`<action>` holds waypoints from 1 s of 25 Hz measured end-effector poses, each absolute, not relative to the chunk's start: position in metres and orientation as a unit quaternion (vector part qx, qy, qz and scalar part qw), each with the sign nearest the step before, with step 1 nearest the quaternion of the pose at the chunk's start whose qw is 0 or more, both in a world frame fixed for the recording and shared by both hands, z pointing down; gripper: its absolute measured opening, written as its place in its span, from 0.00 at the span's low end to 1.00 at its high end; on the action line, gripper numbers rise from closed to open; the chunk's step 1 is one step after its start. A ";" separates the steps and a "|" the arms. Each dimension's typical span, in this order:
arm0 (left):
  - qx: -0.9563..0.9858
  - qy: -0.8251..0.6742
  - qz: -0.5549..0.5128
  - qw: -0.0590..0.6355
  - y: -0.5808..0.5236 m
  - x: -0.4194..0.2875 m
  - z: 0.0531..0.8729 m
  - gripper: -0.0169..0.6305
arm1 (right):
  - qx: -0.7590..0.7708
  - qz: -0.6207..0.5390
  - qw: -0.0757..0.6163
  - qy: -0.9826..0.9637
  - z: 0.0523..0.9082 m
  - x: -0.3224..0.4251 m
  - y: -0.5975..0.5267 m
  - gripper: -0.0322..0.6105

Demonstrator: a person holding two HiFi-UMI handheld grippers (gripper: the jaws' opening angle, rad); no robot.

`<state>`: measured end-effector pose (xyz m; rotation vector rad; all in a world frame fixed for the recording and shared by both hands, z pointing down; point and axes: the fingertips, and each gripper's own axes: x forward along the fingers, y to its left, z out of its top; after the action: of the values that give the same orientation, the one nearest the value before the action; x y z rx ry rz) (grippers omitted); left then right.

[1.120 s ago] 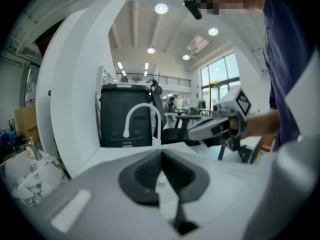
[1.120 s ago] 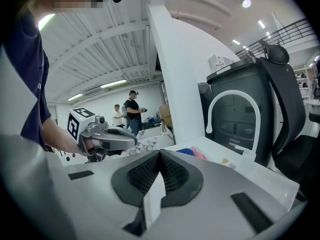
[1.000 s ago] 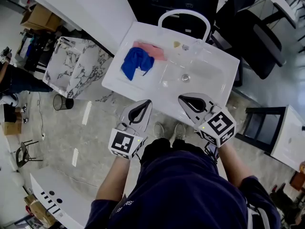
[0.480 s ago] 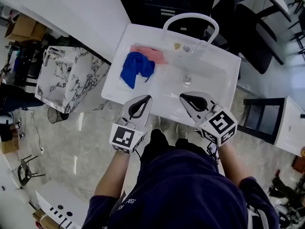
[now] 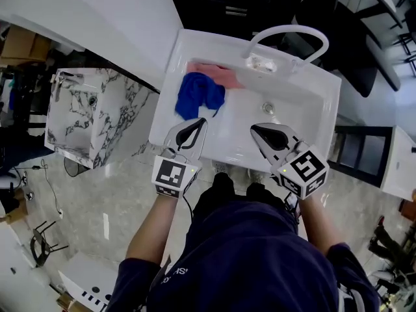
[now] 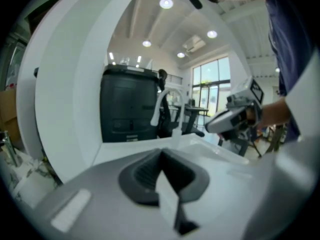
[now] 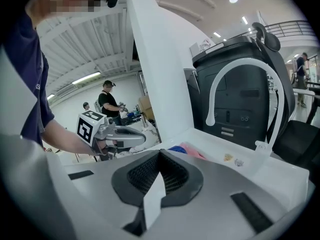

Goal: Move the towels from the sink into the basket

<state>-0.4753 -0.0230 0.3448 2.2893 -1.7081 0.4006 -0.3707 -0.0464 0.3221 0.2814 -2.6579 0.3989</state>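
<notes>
Here's the white sink [image 5: 305,119], a wide rectangular basin with a tall arched white faucet [image 5: 286,34] at its back edge and the drain [image 5: 268,108] near the middle. The blue towel [image 5: 198,95] is bunched in the left part of the sink. The pink towel [image 5: 222,75] lies just behind it, touching it, up against the back-left corner. There are two small bits by the faucet base, too small to identify.

Left of the sink stands a marble-patterned unit [image 5: 97,116], with pale glossy floor tiles [image 5: 110,197] below and a long white counter [image 5: 110,15] running off to the upper left. Behind the sink sits a big black machine [image 7: 240,84], and there's a black chair [image 5: 354,51] off to the right. In the distance a person in a dark shirt [image 7: 107,104] stands in an open hall with ceiling lights [image 6: 166,3] and tall windows [image 6: 211,84].

Now the hands. Both forearms reach forward from a dark blue top, side by side and angled slightly downward over the sink's front edge. The left gripper [image 5: 199,123] has its jaws pressed together with nothing between them. Its tip is over the basin, just short of the blue towel's near edge. The right gripper [image 5: 258,130] is likewise closed tight and empty, its tip over the bare basin in front of the drain, well apart from both towels.
</notes>
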 end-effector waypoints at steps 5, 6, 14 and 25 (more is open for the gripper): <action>0.796 -0.573 0.145 0.132 -0.035 -0.491 0.359 0.03 | 0.115 0.155 0.223 -0.955 0.330 -0.389 -0.053 0.06; 0.797 -0.571 0.146 0.132 -0.037 -0.493 0.361 0.03 | 0.117 0.157 0.225 -0.955 0.332 -0.391 -0.055 0.06; 0.802 -0.558 0.156 0.144 -0.058 -0.513 0.387 0.13 | 0.128 0.170 0.243 -0.946 0.346 -0.405 -0.063 0.06; 0.791 -0.552 0.196 0.179 -0.089 -0.536 0.438 0.32 | 0.138 0.189 0.266 -0.935 0.366 -0.412 -0.076 0.06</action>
<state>-0.5360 -0.0890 0.4383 2.2359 -1.5598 0.5555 -0.4119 -0.0759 0.3664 0.3716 -2.5252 0.5099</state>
